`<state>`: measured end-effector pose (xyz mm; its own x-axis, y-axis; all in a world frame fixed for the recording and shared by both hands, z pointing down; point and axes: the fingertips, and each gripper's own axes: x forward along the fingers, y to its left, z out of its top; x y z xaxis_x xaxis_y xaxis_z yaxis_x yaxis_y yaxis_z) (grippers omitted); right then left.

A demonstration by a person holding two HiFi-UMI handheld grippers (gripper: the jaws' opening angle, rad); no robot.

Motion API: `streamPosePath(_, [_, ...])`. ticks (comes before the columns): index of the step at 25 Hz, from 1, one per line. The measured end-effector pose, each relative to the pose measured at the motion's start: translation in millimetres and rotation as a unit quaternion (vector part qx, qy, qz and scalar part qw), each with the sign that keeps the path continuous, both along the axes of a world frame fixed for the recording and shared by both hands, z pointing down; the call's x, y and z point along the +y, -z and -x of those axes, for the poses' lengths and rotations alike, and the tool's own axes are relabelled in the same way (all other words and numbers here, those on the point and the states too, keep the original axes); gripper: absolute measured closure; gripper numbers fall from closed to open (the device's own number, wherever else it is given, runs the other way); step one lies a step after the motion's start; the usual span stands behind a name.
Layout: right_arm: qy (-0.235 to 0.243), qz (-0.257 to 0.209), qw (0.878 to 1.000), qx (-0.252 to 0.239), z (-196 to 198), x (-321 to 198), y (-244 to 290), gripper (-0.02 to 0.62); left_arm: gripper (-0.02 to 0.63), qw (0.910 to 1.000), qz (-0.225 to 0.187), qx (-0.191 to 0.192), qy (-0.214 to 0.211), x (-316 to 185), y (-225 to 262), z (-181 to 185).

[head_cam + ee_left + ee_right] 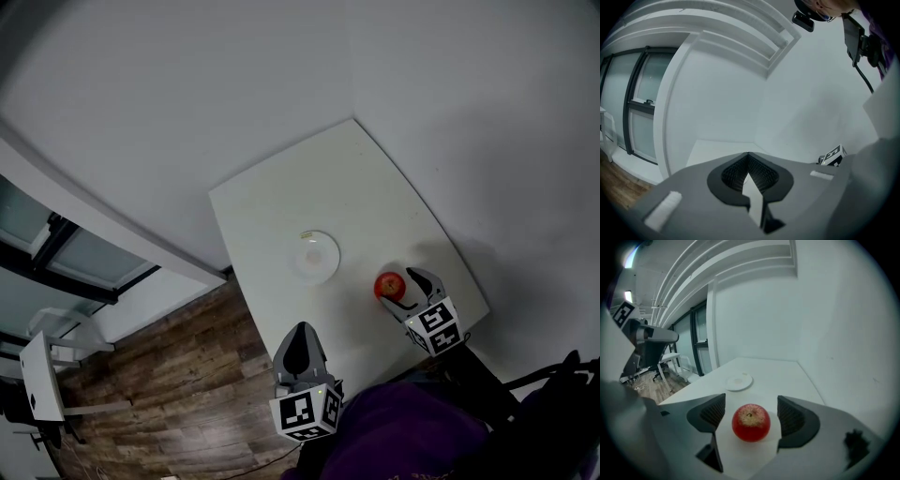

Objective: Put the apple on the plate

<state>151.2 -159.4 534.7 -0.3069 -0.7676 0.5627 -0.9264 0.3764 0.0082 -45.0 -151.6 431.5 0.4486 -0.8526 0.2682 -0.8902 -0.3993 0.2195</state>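
A red apple (pixel 390 285) (pixel 751 423) rests on the white table (pixel 309 187) near its right edge. My right gripper (pixel 405 289) (pixel 751 412) is open around it, one jaw on each side, and a gap shows between each pad and the fruit. A small white plate (pixel 313 257) (pixel 738 381) lies empty in the middle of the table, left of the apple and farther away. My left gripper (pixel 300 337) (pixel 748 155) is shut with nothing in it. It hangs over the table's near edge and points toward the wall.
The table stands in a corner, with white walls (pixel 450 112) behind and to the right. Wooden floor (pixel 178 375) lies left of the table. A window (pixel 56 244) and a small white desk (pixel 39 375) stand beyond it.
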Motion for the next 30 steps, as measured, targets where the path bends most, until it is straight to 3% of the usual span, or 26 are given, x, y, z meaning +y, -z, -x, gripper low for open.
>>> streamPosePath(7, [0.001,0.032,0.999,0.024,-3.6,-5.9,-28.7,0.249,0.601,1.0000,0.005,-0.004,0.005,-0.1,-5.1,8.2])
streamPosePath(16, [0.001,0.070,0.997,0.018,-2.6,-9.0,-52.2,0.242,0.601,0.9997,0.006,-0.012,0.019,-1.0,-5.8,19.6])
streamPosePath(30, [0.014,0.092,0.996,0.010,-2.7,-11.9,-59.7,0.242,0.601,0.9993,0.004,-0.016,0.035,-3.6,-6.0,22.2])
